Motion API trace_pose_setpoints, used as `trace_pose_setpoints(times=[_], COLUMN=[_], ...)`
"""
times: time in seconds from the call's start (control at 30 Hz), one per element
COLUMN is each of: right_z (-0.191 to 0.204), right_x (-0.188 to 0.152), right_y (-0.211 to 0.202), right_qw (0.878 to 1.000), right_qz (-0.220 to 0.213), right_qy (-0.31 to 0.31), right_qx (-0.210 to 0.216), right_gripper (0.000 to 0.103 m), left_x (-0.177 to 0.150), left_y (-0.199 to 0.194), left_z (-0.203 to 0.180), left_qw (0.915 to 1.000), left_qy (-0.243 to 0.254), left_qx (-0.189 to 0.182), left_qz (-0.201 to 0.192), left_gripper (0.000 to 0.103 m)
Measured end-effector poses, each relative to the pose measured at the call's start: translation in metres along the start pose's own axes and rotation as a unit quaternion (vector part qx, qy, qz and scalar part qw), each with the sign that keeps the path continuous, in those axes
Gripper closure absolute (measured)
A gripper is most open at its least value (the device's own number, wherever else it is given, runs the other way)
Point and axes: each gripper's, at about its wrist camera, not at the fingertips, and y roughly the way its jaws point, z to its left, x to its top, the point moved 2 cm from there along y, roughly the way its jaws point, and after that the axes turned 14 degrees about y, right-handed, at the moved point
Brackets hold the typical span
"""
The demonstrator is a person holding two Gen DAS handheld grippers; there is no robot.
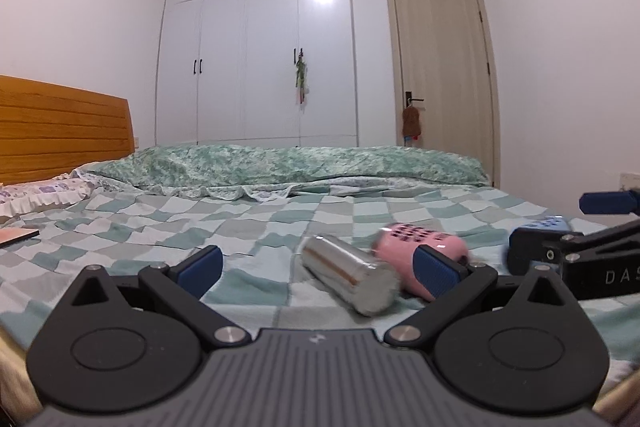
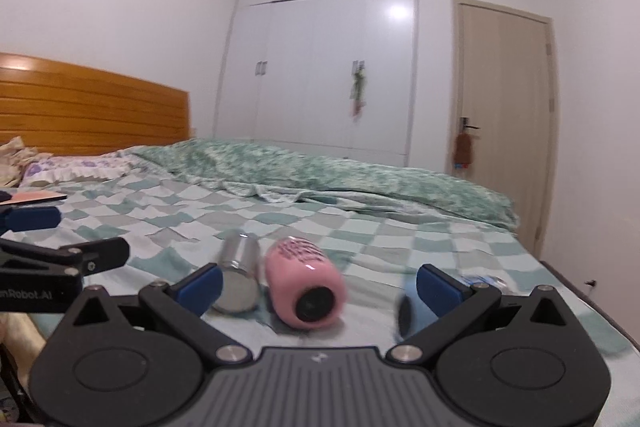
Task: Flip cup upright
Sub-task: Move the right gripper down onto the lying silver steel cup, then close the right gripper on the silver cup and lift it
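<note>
With both tongs, left (image 1: 316, 273) and right (image 2: 318, 285), wide open and empty, straddle the pink cup (image 2: 305, 285) lying beside the steel cup (image 2: 239, 277), grip its middle, then tilt upright.

Three cups are lying on their sides in a row on the bed (image 2: 400, 227).

The metal cup (image 2: 239, 277) is lying at the left, the patterned cup (image 2: 306, 287) is lying just beside it in the middle, and the third cup (image 2: 414, 315) is lying well apart at the right, partly hidden behind a finger of the right gripper (image 2: 318, 289). The left gripper (image 1: 318, 267) is sitting before the metal cup, and the right gripper is sitting to its right. Behind the cups a folded quilt (image 1: 288, 167) is stretching across the bed. The headboard (image 1: 60, 131) is standing at the left, a wardrobe (image 1: 260, 47) is standing behind the bed, and a door (image 1: 440, 75) is standing to its right.
</note>
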Motion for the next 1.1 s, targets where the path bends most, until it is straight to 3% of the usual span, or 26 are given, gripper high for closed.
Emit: trace_pose_setpoints(times=[0.27, 0.5, 0.63, 0.83, 1.1], right_z=[0.045, 0.082, 0.095, 0.102, 0.104], right_x=[0.023, 0.027, 0.025, 0.014, -0.004], right_y=[0.075, 0.15, 0.189, 0.234, 0.275], right_qw=[0.997, 0.988, 0.981, 0.968, 0.95], right_qz=[0.061, 0.143, 0.187, 0.246, 0.307], right_qy=[-0.023, -0.039, -0.038, -0.052, -0.054], right_qx=[0.031, 0.039, 0.043, 0.025, -0.001], right_gripper=[0.0, 0.0, 0.011, 0.015, 0.031], left_x=[-0.006, -0.019, -0.028, -0.039, -0.05], left_y=[0.044, 0.081, 0.1, 0.126, 0.147], left_z=[0.049, 0.089, 0.104, 0.115, 0.119], left_qw=[0.9996, 0.9986, 0.998, 0.9944, 0.9872], left_qy=[0.01, 0.01, 0.013, 0.02, 0.03], left_qx=[0.017, 0.02, -0.002, -0.067, -0.119], left_qz=[0.023, 0.047, 0.062, 0.079, 0.102], left_gripper=[0.0, 0.0, 0.0, 0.0, 0.0])
